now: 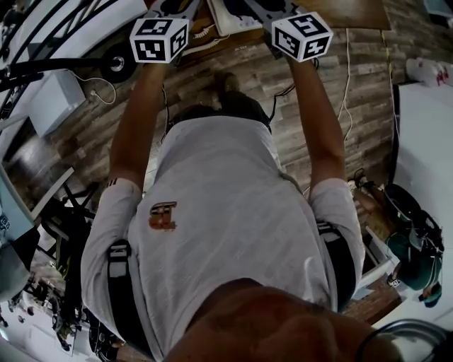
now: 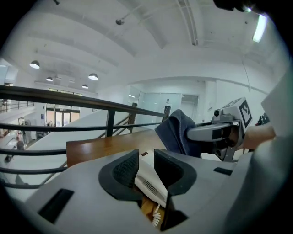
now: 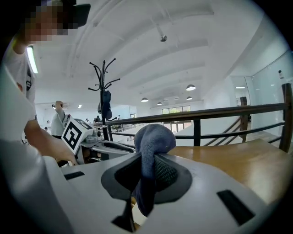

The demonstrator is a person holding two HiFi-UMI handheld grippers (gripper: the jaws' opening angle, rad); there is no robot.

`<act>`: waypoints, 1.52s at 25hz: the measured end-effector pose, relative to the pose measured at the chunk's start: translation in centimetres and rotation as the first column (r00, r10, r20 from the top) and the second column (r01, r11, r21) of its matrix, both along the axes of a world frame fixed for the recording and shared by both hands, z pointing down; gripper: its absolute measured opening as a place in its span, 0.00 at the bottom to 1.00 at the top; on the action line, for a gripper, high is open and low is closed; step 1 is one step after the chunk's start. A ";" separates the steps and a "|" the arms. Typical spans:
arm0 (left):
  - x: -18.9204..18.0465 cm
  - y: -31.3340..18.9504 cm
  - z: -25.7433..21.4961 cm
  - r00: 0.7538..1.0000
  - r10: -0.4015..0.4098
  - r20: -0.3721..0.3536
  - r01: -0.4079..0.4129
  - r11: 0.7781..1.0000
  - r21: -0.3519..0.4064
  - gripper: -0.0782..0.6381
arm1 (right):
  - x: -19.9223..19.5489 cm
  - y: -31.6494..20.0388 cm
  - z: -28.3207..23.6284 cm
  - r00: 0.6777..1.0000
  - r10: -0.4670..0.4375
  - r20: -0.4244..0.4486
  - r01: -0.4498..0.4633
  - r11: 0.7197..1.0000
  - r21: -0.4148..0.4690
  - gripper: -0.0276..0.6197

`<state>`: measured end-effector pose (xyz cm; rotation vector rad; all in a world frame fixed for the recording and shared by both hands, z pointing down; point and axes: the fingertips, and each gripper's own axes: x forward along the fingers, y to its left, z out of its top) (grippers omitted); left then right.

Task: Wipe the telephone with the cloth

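Observation:
A white telephone with a coiled cord lies on the wooden table, seen through the gap of my left gripper. That gripper's jaws stand apart and hold nothing. My right gripper is shut on a blue-grey cloth, which bulges above the pads and hangs below them. In the left gripper view the cloth hangs just beyond and to the right of the phone. In the head view both marker cubes flank the telephone at the top edge.
A dark metal railing runs behind the table. A coat stand rises in the distance. On the plank floor are a white box, cables and bags at the right.

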<state>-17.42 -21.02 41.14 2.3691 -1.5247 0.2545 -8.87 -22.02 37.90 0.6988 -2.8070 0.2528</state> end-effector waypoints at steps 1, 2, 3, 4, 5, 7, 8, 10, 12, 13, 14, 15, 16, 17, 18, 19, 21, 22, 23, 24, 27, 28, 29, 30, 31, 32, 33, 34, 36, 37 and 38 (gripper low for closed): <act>0.0 -0.5 0.6 1.000 -0.012 -0.012 0.012 1.000 -0.029 0.25 | -0.1 -0.7 0.5 1.000 -0.015 -0.008 0.015 1.000 -0.020 0.15; 0.1 -1.1 1.2 0.999 -0.025 -0.020 0.024 0.998 -0.058 0.26 | -0.2 -1.4 1.0 0.999 -0.028 -0.015 0.028 0.999 -0.040 0.15; 0.2 -1.7 1.8 0.999 -0.036 -0.023 0.034 0.996 -0.086 0.27 | -0.2 -2.2 1.4 0.999 -0.040 -0.021 0.039 0.997 -0.060 0.15; 0.4 -2.2 2.4 0.999 -0.047 -0.023 0.044 0.993 -0.114 0.28 | -0.3 -2.9 1.8 0.998 -0.052 -0.029 0.050 0.996 -0.079 0.15; 0.6 -2.7 2.9 0.998 -0.056 -0.022 0.053 0.989 -0.140 0.28 | -0.3 -3.6 2.1 0.997 -0.065 -0.039 0.061 0.993 -0.097 0.15; 1.2 -3.6 3.9 0.997 -0.073 -0.021 0.068 0.980 -0.189 0.29 | -0.4 -4.9 2.8 0.994 -0.091 -0.057 0.083 0.988 -0.131 0.15; 1.5 -4.1 4.3 0.996 -0.081 -0.020 0.075 0.974 -0.213 0.29 | -0.5 -5.4 3.2 0.992 -0.105 -0.065 0.094 0.985 -0.148 0.15; 2.1 -4.8 5.3 0.995 -0.100 -0.021 0.091 0.962 -0.257 0.29 | -0.7 -6.3 3.9 0.988 -0.135 -0.079 0.119 0.976 -0.182 0.15; 2.6 -5.3 6.2 0.992 -0.124 -0.022 0.112 0.948 -0.297 0.29 | -0.7 -6.8 4.5 0.982 -0.168 -0.090 0.145 0.965 -0.220 0.15; 2.8 -5.5 6.7 0.990 -0.137 -0.023 0.123 0.941 -0.317 0.29 | -0.7 -7.0 4.8 0.978 -0.184 -0.095 0.157 0.958 -0.239 0.15; 3.0 -5.7 7.1 0.989 -0.148 -0.027 0.130 0.933 -0.337 0.29 | -0.7 -7.2 5.2 0.975 -0.198 -0.099 0.167 0.952 -0.258 0.15; 3.2 -5.9 7.5 0.987 -0.157 -0.034 0.135 0.925 -0.356 0.29 | -0.7 -7.4 5.5 0.972 -0.211 -0.104 0.176 0.945 -0.274 0.15; 3.3 -6.1 8.0 0.985 -0.165 -0.042 0.138 0.917 -0.375 0.29 | -0.7 -7.7 5.9 0.969 -0.222 -0.109 0.183 0.940 -0.289 0.15; 3.4 -6.3 8.4 0.984 -0.171 -0.047 0.140 0.910 -0.390 0.29 | -0.8 -8.0 6.4 0.966 -0.232 -0.116 0.189 0.934 -0.302 0.15; 3.4 -6.6 8.7 0.983 -0.176 -0.050 0.142 0.905 -0.402 0.29 | -0.9 -8.2 6.8 0.963 -0.241 -0.122 0.193 0.930 -0.314 0.15; 3.4 -6.8 9.0 0.982 -0.179 -0.053 0.141 0.900 -0.413 0.29 | -1.0 -8.5 7.2 0.960 -0.250 -0.129 0.197 0.925 -0.324 0.15; 3.4 -7.1 9.5 0.982 -0.179 -0.062 0.135 0.893 -0.430 0.29 | -1.2 -8.8 7.9 0.954 -0.262 -0.145 0.201 0.919 -0.340 0.15; 3.4 -7.1 9.8 0.982 -0.178 -0.067 0.131 0.889 -0.439 0.29 | -1.3 -8.9 8.1 0.952 -0.266 -0.151 0.200 0.916 -0.348 0.15; 3.3 -7.1 10.0 0.982 -0.176 -0.073 0.125 0.885 -0.448 0.29 | -1.5 -9.0 8.3 0.951 -0.268 -0.154 0.200 0.913 -0.355 0.15; 3.2 -7.0 10.2 0.982 -0.173 -0.080 0.118 0.882 -0.456 0.29 | -1.8 -9.0 8.5 0.950 -0.271 -0.156 0.200 0.911 -0.361 0.15; 3.1 -7.1 10.6 0.981 -0.164 -0.107 0.096 0.878 -0.470 0.29 | -2.2 -9.2 9.2 0.947 -0.266 -0.178 0.185 0.909 -0.373 0.15; 3.2 -7.0 10.7 0.980 -0.160 -0.116 0.087 0.876 -0.474 0.29 | -2.2 -9.3 9.5 0.948 -0.259 -0.186 0.174 0.909 -0.377 0.15; 3.2 -7.0 10.8 0.980 -0.154 -0.125 0.077 0.876 -0.476 0.29 | -2.1 -9.4 9.8 0.948 -0.251 -0.194 0.163 0.910 -0.380 0.15; 3.3 -7.0 10.8 0.980 -0.148 -0.134 0.067 0.876 -0.478 0.29 | -2.0 -9.5 10.1 0.949 -0.242 -0.203 0.151 0.912 -0.381 0.15; 3.4 -7.0 10.8 0.980 -0.142 -0.141 0.058 0.876 -0.478 0.29 | -1.9 -9.8 10.3 0.949 -0.231 -0.214 0.137 0.915 -0.379 0.15; 3.4 -7.0 10.7 0.980 -0.136 -0.147 0.050 0.877 -0.478 0.29 | -1.9 -10.0 10.5 0.949 -0.217 -0.227 0.120 0.919 -0.375 0.15; 3.5 -7.0 10.7 0.980 -0.131 -0.152 0.043 0.878 -0.477 0.29 | -1.7 -10.3 10.7 0.950 -0.201 -0.240 0.102 0.923 -0.370 0.15; 3.6 -7.0 10.7 0.979 -0.128 -0.157 0.039 0.879 -0.476 0.29 | -1.4 -10.5 11.0 0.950 -0.183 -0.254 0.082 0.927 -0.365 0.15; 3.8 -6.9 10.6 0.978 -0.127 -0.164 0.035 0.880 -0.474 0.29 | -0.7 -11.1 11.4 0.949 -0.150 -0.279 0.043 0.933 -0.356 0.15; 3.9 -7.0 10.7 0.977 -0.129 -0.168 0.035 0.881 -0.472 0.29 | -0.2 -11.5 11.7 0.948 -0.133 -0.290 0.024 0.936 -0.352 0.15; 3.9 -7.0 10.7 0.976 -0.131 -0.172 0.035 0.881 -0.471 0.29 | 0.2 -11.9 12.1 0.947 -0.115 -0.301 0.003 0.938 -0.347 0.15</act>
